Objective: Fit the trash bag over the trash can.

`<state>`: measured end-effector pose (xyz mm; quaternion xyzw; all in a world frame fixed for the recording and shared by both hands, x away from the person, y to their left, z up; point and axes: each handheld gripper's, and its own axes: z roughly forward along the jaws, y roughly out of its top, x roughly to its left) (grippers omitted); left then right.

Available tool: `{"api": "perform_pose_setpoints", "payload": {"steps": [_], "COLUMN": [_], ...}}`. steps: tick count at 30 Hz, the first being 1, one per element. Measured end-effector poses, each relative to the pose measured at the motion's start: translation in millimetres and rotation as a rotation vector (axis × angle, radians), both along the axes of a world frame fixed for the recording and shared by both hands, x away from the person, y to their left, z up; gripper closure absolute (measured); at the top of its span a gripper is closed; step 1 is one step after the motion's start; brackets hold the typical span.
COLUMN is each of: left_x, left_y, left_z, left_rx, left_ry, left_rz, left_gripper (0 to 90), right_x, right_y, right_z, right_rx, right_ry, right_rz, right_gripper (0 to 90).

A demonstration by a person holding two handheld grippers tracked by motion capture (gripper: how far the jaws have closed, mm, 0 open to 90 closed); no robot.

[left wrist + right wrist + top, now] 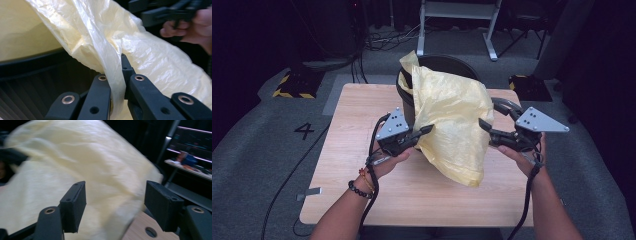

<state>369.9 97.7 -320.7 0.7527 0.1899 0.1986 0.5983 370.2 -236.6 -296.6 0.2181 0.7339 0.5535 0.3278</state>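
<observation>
Your left tongs (117,82) pinch a fold of the thin, crinkled yellow plastic bag (454,120). Your right tongs (115,207) stand open, the bag's edge loose between them. The translucent bag drapes over the round black bin (447,62) on the wooden desk (357,130).

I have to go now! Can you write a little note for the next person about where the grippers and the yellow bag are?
Left gripper: shut on the thin yellow plastic bag, pinching a fold at the bag's left side.
Right gripper: open at the bag's right edge, gripping nothing.
Round black plastic bin: stands at the far side of the light wooden table.
Done: part of the bag is hooked over the near-left rim.
Left: most of the bag hangs outside; it probably needs spreading around the rim.
</observation>
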Motion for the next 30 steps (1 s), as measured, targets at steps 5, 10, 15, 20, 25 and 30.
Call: {"api": "perform_pose_setpoints", "payload": {"steps": [5,10,15,20,25,30], "left_x": [7.6,17.8,22.1,19.5,13.0,5.8], "left_y": [-6.2,-3.7,-0.4,-1.0,-0.2,1.3], "left_z": [4.6,2.2,0.8,1.7,2.0,3.6], "left_rx": [-0.005,-0.023,-0.04,-0.028,-0.029,-0.044], "left_ry": [-0.003,0.027,0.041,0.031,0.022,0.018], "left_rz": [0.023,0.067,0.092,0.098,0.064,0.008], "left_gripper": [90.0,89.9,89.9,89.9,89.9,89.9], "right_x": [-6.5,-9.4,-20.2,-33.3,-40.7,-34.5], "right_y": [11.0,10.6,13.7,24.4,44.4,55.4], "right_z": [-1.3,-4.6,-11.8,-17.0,-26.7,-32.2], "right_rx": [-0.023,-0.025,-0.084,-0.13,-0.225,-0.269], "right_ry": [-0.022,-0.018,-0.046,-0.071,-0.127,-0.163], "right_rz": [0.095,0.158,0.241,0.279,0.246,0.162], "right_gripper": [36.7,33.9,31.1,30.6,28.4,26.0]}}
